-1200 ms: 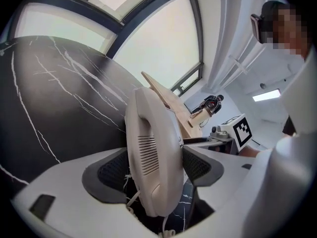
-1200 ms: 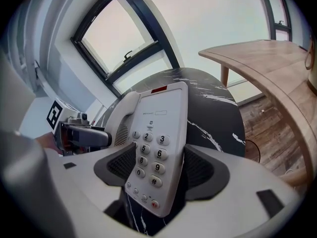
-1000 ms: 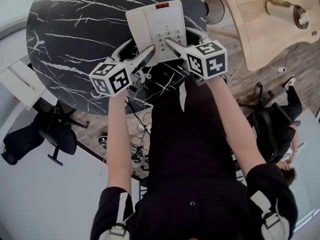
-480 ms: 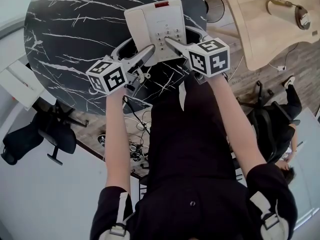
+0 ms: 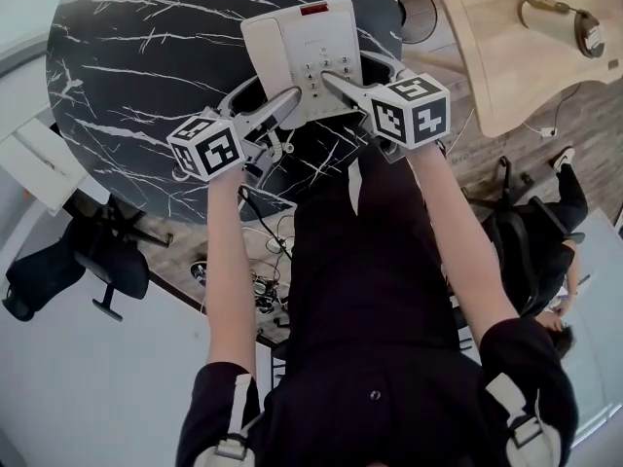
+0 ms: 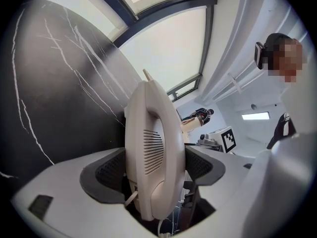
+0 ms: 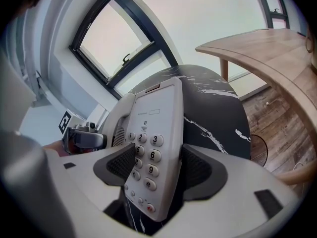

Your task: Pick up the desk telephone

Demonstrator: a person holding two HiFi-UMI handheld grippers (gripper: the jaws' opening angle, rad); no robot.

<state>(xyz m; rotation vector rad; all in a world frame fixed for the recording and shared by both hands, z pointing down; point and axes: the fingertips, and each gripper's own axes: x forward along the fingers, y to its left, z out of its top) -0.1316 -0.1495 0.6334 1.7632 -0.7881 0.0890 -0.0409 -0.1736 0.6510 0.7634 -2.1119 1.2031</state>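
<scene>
A white desk telephone [image 5: 304, 54] with a red window at its far end is over the near part of a round black marble table [image 5: 146, 56]. My left gripper [image 5: 282, 103] is shut on the handset [image 6: 153, 152] along the phone's left side. In the left gripper view the handset stands edge-on between the dark pads [image 6: 106, 172]. My right gripper [image 5: 338, 88] is shut on the keypad side of the phone [image 7: 153, 148], with the number keys showing between its jaws. A thin cord [image 5: 275, 144] hangs below the phone's near edge. Whether the phone touches the table I cannot tell.
A light wooden table [image 5: 506, 66] with a small cylinder-shaped object [image 5: 557, 17] stands at the right. A black office chair [image 5: 83, 261] and a white shelf [image 5: 39, 159] are at the left. Cables [image 5: 263, 285] lie on the floor, and another person [image 5: 555, 251] sits at lower right.
The left gripper has shifted a little to the left and away, and the phone has edged the same way with both grippers still on it.
</scene>
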